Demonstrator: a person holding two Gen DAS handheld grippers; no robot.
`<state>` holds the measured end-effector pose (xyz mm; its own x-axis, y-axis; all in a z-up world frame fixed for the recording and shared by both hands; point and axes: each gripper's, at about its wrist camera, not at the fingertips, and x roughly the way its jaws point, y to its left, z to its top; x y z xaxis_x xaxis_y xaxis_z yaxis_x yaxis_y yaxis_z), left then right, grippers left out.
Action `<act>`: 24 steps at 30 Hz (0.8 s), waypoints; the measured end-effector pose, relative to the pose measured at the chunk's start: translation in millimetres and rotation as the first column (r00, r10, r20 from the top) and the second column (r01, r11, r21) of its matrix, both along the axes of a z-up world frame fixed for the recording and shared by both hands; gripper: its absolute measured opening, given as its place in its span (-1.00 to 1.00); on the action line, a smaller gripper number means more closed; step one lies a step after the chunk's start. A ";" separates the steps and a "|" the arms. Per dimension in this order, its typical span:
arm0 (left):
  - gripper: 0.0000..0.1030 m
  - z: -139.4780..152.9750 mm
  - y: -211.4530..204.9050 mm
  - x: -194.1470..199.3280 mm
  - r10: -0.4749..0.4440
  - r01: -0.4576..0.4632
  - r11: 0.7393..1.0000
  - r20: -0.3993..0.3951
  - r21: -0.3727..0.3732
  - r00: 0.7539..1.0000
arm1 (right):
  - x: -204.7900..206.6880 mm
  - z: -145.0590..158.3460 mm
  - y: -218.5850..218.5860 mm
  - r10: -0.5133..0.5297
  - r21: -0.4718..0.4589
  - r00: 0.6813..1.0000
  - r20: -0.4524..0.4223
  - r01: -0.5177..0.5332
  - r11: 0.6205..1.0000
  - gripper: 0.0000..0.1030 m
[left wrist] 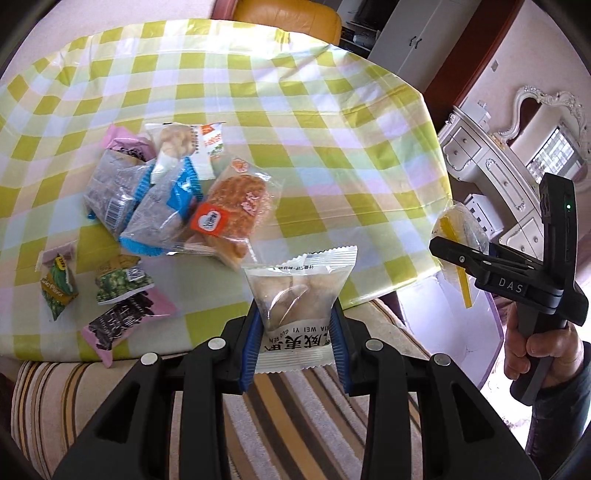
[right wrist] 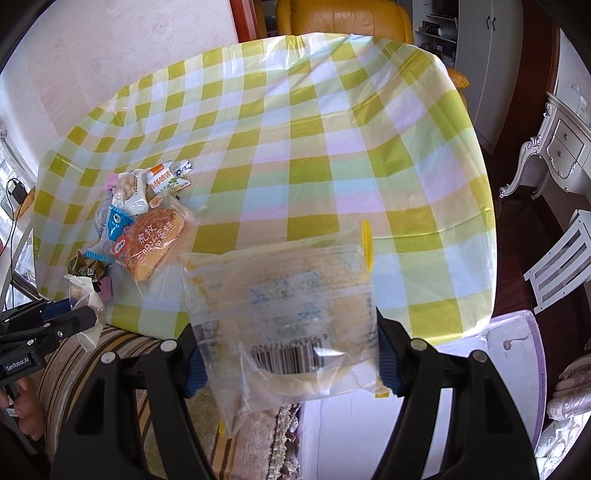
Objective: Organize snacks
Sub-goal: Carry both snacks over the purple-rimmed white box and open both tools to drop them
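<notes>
My left gripper (left wrist: 295,354) is shut on a small clear pastry packet (left wrist: 299,295) with black lettering, held above the table's near edge. A large clear bag with a yellow strip (right wrist: 288,310) sits between the blue pads of my right gripper (right wrist: 290,362), which is shut on it; the same bag (left wrist: 458,236) and right gripper (left wrist: 461,254) show at the right of the left wrist view. A pile of snack packets (left wrist: 173,195) lies on the checked tablecloth (left wrist: 332,122), topped by an orange cake packet (left wrist: 232,214). In the right wrist view the pile (right wrist: 147,225) is at the left.
Loose small packets (left wrist: 118,291) lie near the table's front left. A striped cushion (left wrist: 48,406) runs below the table edge. An orange chair (left wrist: 288,18) stands behind the table, white furniture (left wrist: 491,162) to the right. A hand (left wrist: 543,350) holds the right gripper's handle.
</notes>
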<state>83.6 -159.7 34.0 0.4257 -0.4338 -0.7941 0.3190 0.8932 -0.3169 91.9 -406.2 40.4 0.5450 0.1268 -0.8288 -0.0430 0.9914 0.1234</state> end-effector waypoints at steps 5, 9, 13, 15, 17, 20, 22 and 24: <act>-0.35 -2.5 -48.5 0.4 -0.112 0.112 0.994 -0.024 -0.004 0.993 | -16.9 -10.2 -30.8 -0.088 -0.015 0.996 -0.013 0.088 0.996 0.38; -0.35 -9.2 -95.3 -0.2 -0.218 0.219 0.976 -0.060 -0.005 0.974 | -29.7 -24.4 -57.7 -0.163 -0.007 0.986 -0.042 0.163 0.987 0.38; -0.35 -24.3 -148.6 -1.9 -0.323 0.327 0.945 -0.106 0.018 0.940 | -44.0 -42.1 -84.2 -0.240 -0.009 0.969 -0.066 0.240 0.971 0.38; -0.35 -34.5 -172.5 -2.0 -0.364 0.372 0.928 -0.146 0.025 0.920 | -49.7 -51.3 -96.1 -0.278 -0.010 0.957 -0.084 0.278 0.961 0.38; -0.35 -43.7 -193.2 -2.3 -0.391 0.403 0.914 -0.179 0.036 0.903 | -55.7 -60.8 -108.2 -0.304 -0.001 0.947 -0.100 0.306 0.952 0.38; -0.35 -55.1 -218.0 -2.5 -0.426 0.446 0.894 -0.215 0.048 0.879 | -62.5 -74.0 -122.0 -0.334 0.001 0.934 -0.123 0.337 0.942 0.38; -0.35 -62.9 -231.0 -1.6 -0.444 0.469 0.882 -0.244 0.048 0.862 | -65.7 -83.1 -130.3 -0.357 -0.003 0.923 -0.143 0.360 0.933 0.38; -0.35 -69.8 -239.1 -1.1 -0.446 0.476 0.877 -0.265 0.060 0.855 | -69.2 -90.4 -138.7 -0.382 -0.003 0.910 -0.159 0.386 0.922 0.38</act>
<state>82.5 -398.8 -35.8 -0.0062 -0.4290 -0.9033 0.6326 0.6979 -0.3358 22.7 -544.9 -50.0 0.4226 -0.0430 -0.9053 0.3621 0.9237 0.1252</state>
